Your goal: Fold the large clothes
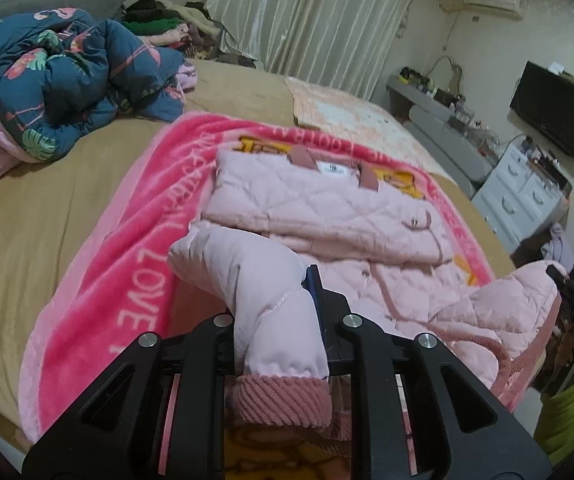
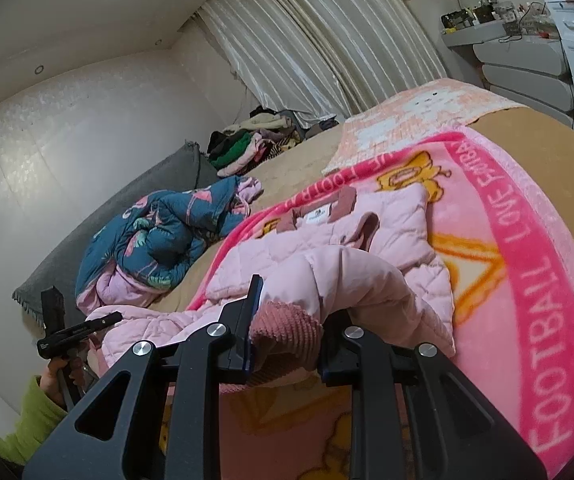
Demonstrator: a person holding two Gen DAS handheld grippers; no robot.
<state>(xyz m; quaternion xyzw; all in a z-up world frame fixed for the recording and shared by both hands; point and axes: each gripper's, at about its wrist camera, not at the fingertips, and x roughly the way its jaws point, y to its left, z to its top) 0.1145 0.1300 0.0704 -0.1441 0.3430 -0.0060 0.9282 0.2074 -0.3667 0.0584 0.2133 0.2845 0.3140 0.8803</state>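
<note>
Nearest the left wrist lens, the left gripper (image 1: 283, 320) was clamped on a pale pink sleeve (image 1: 247, 276) of the quilted pink jacket (image 1: 319, 204), the ribbed corduroy cuff (image 1: 283, 400) hanging just below the jaws. One dark fingertip (image 1: 314, 280) showed at the sleeve's right side; the other was hidden by fabric. In the right wrist view, the right gripper (image 2: 287, 316) was likewise closed on the jacket's hem (image 2: 287, 328), a bunched piece with ribbed pink trim, lifted clear of the blanket. Its left finger (image 2: 253, 300) pressed against the fabric.

The jacket's body lay on the pink blanket (image 1: 135, 216), lettered "LOVE" and "FOOTBALL", which was spread over the near part of the tan bed (image 1: 27, 216). The collar and its white label (image 1: 333, 168) pointed toward the bed's far edge. One side panel was folded over the middle, and the lower portion was raised toward both grippers.

A blue floral quilt (image 1: 67, 84) sat crumpled near the bed's left edge, well apart from the jacket. A pile of dark clothes (image 1: 159, 20) lay at the far left corner, before pleated curtains (image 1: 307, 12). A television (image 1: 555, 108) and white drawers (image 1: 523, 192) stood beyond the bed's right edge.
</note>
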